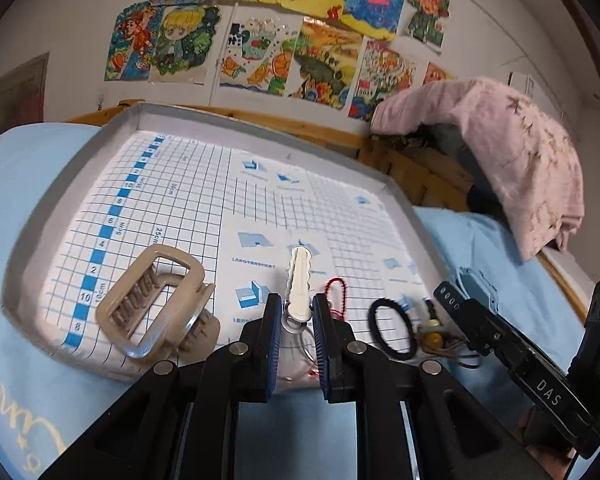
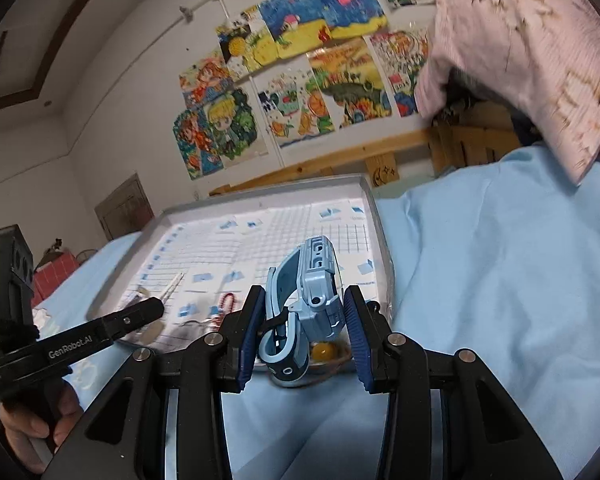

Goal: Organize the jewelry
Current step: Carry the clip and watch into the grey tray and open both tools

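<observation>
The left tool [image 1: 296, 316] is nearly shut, its blue pads pinching the base of a white clip [image 1: 299, 280] that juts forward over the gridded tray [image 1: 32, 240]; a clear ring hangs below the clip between the fingers. The right tool [image 2: 303, 332] stands about a third open and holds a blue watch [image 2: 312, 300], strap looped toward the camera; the left pad touches the strap, while contact at the right pad is hard to judge. Both held things sit above the near edge of the tray, which lies on a bed with a blue sheet [image 2: 500, 280]. Only the left view shows the beige claw clip [image 1: 156, 304] lying at the tray's near left, the black hair tie [image 1: 392, 328] to the right of the left tool, and a red bead loop [image 1: 336, 292] just beside the right finger. That view also catches the right tool from the side, with the watch [image 1: 476, 288] at its tip. The right view shows a yellow bead [image 2: 324, 351] under the watch, the red beads [image 2: 227, 302] blurred, the left tool [image 2: 156, 307] from the side with the clip [image 2: 173, 285], and a hand [image 2: 32, 424] on its handle. Both show drawings [image 1: 260, 40] on the wall and a pink cloth [image 1: 512, 152].
</observation>
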`<state>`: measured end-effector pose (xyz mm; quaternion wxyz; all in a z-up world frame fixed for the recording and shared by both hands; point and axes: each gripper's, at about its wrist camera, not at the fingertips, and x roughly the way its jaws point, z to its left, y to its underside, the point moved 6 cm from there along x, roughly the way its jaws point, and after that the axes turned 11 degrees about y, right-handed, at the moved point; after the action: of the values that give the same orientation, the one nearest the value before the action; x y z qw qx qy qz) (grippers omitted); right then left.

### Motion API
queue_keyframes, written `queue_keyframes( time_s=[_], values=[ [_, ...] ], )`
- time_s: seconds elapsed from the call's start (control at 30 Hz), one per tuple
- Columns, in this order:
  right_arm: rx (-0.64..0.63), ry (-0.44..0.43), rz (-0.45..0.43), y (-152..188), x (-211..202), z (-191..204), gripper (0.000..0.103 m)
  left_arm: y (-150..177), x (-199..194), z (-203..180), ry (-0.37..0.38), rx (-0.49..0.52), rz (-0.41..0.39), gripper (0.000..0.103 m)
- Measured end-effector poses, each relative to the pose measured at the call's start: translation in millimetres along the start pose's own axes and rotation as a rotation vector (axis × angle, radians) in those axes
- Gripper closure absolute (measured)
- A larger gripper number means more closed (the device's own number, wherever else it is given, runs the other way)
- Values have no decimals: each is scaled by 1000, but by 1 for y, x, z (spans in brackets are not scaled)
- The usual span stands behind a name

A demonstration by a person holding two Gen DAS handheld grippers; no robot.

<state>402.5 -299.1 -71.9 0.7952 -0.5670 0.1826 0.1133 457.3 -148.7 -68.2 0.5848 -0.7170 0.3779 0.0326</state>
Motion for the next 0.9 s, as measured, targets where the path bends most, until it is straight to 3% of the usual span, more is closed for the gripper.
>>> queue_keyframes(
  time_s=[0.2, 0.27, 0.63, 0.7, 0.77, 0.83, 0.9],
  values=[
    [0, 23, 90, 16, 28, -1, 63, 0, 9, 0, 14, 7, 12, 88],
    [-5, 17, 91, 17, 29, 2, 57, 2, 9, -2, 14, 13, 17, 88],
    [7, 17, 53, 14, 19, 2, 47, -4, -8, -3, 29, -32, -33, 86],
    [12, 24, 26, 10, 12, 1, 41, -6, -13, -6, 31, -34, -48, 76],
    [12, 17, 3, 5, 8, 0, 39, -10, -21, -8, 21, -30, -67, 48],
    [2, 22, -14, 1, 3, 0, 37, -14, -34, -12, 9, -25, -114, 33],
    [-4, 31, -33, -1, -5, 0, 36, -17, -44, -17, 8, -20, -143, 31]
  ],
)
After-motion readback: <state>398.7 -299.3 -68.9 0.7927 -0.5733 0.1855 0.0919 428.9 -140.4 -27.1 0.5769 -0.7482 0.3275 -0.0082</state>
